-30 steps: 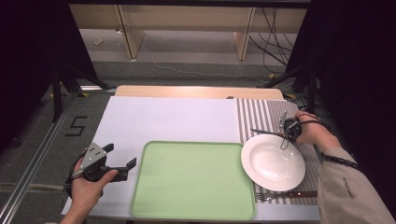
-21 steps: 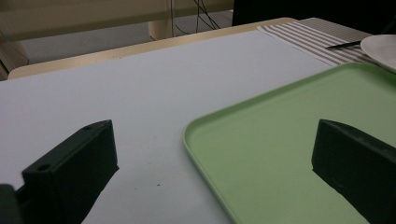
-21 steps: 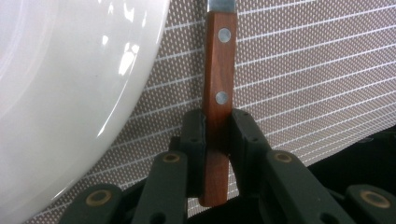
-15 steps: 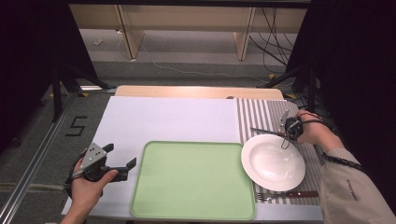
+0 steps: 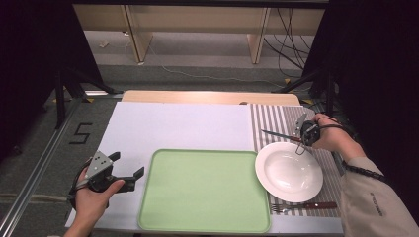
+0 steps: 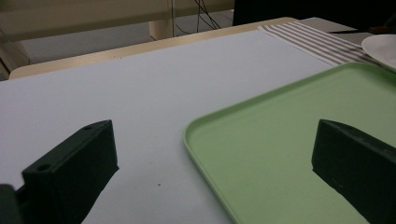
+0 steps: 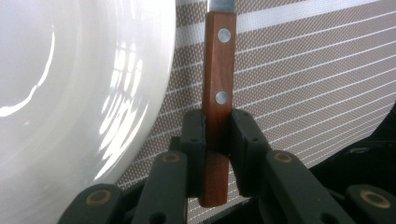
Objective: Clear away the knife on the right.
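Along the near left edge of the white table sheet (image 5: 183, 126), the left gripper (image 5: 129, 174) rested in the person's hand with its jaws spread wide and nothing between them, aimed across the tray's left rim. Open sheet lay beyond it toward the far wooden table edge (image 5: 207, 97). At centre sat the green tray (image 5: 205, 190), with nothing in it, its near rim close to the table's front edge. Just right of the tray, the white plate (image 5: 289, 171) rested on the striped placemat (image 5: 281, 121), also bare. A fork (image 5: 302, 206) lay on the mat just in front of the plate. At the plate's far right rim, the right gripper (image 7: 217, 140) was clamped narrow on the wooden handle of the knife (image 7: 218, 70), whose blade pointed left across the mat behind the plate.
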Tool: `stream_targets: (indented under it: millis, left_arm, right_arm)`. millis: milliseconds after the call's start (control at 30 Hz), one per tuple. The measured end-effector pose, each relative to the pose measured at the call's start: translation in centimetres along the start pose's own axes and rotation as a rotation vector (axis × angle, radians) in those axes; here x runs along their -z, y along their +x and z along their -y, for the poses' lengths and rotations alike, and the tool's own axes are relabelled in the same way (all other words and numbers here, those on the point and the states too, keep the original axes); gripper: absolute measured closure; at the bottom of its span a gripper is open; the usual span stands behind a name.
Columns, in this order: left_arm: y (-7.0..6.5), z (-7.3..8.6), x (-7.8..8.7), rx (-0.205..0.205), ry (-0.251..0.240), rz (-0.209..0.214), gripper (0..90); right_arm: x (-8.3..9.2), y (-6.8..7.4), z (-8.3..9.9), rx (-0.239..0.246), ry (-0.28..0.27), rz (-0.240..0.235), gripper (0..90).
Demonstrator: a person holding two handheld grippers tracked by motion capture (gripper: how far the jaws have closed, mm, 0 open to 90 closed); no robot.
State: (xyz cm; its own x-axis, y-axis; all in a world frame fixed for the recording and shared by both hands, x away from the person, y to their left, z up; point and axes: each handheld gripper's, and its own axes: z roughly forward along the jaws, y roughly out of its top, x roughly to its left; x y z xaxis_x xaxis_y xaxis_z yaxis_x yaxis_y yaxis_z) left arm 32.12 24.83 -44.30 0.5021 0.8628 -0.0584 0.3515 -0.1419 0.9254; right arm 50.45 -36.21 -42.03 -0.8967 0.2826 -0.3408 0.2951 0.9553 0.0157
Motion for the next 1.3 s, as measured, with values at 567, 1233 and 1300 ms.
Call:
stream_targets:
  millis: [567, 1233, 1300]
  left_arm:
    - [0.0, 0.0, 0.0, 0.001, -0.003, -0.002, 0.0]
    - [0.0, 0.0, 0.0, 0.001, -0.005, -0.003, 0.0]
    - [-0.1, 0.0, 0.0, 0.001, -0.005, -0.004, 0.0]
  right_arm:
    - [2.0, 1.0, -0.8, -0.038, -0.052, 0.017, 77.2]
    - [4.1, 3.0, -2.1, -0.049, -0.124, -0.012, 77.2]
    - [4.3, 3.2, -2.3, -0.049, -0.131, -0.012, 77.2]
